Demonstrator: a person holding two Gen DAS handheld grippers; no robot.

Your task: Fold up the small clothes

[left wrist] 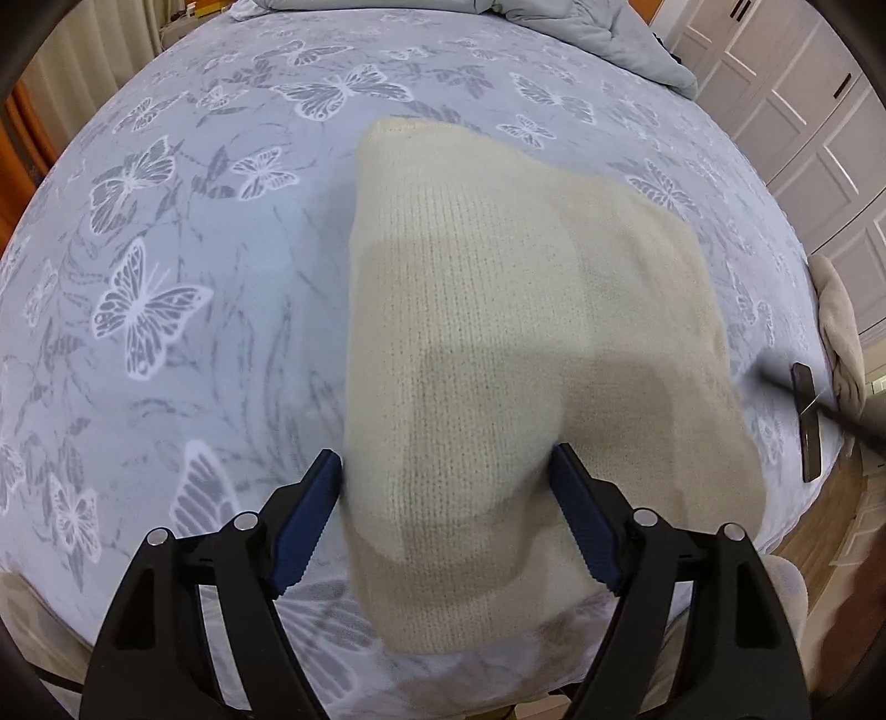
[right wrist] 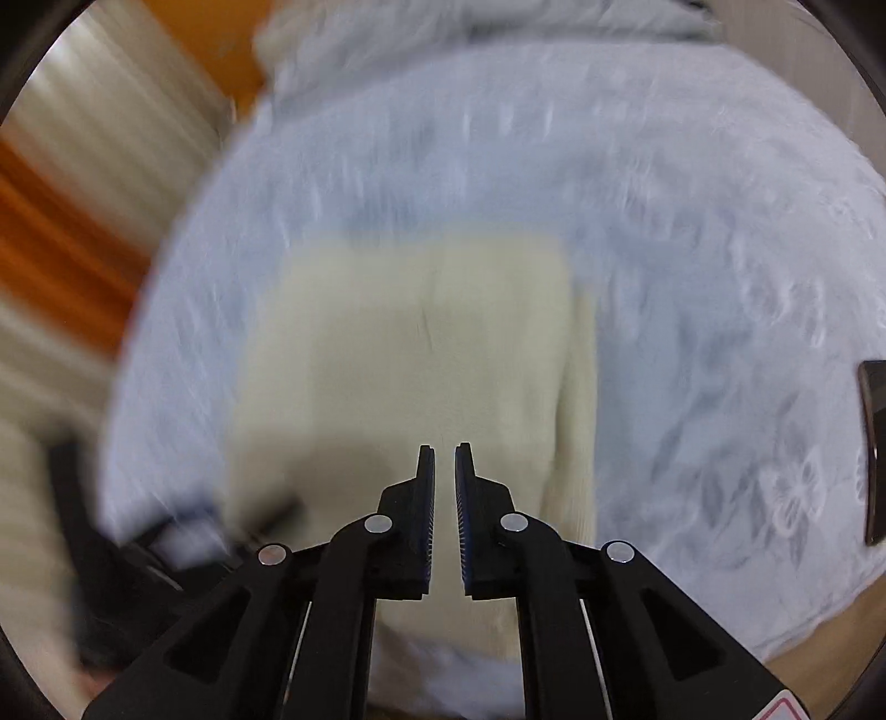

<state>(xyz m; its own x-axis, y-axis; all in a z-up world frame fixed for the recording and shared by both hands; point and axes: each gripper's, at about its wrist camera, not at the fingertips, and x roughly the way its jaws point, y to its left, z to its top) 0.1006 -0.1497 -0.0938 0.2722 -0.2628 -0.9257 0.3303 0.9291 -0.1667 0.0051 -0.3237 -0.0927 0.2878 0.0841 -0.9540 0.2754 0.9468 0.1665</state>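
A cream knitted garment (left wrist: 498, 343) lies flat on the bed (left wrist: 166, 249), on a blue-grey sheet printed with butterflies, near the bed's near edge. It already looks like a compact, roughly rectangular packet, so at least one fold seems done; whether a last fold or only some smoothing remains cannot be told from these views.

The left gripper (left wrist: 448, 471) hangs over the near end of the garment with its jaws wide apart, one on each side of a strip of the knit. The pads do not appear to press on it, so nothing is held.

The right gripper (right wrist: 444, 471) points down over the near right part of the garment (right wrist: 415, 343), jaws drawn together with only a thin gap and no cloth between them. That view is blurred.

A dark phone (left wrist: 805, 421) lies by the bed's right edge, well apart from the garment, and a crumpled grey quilt (left wrist: 598, 33) sits at the far end.
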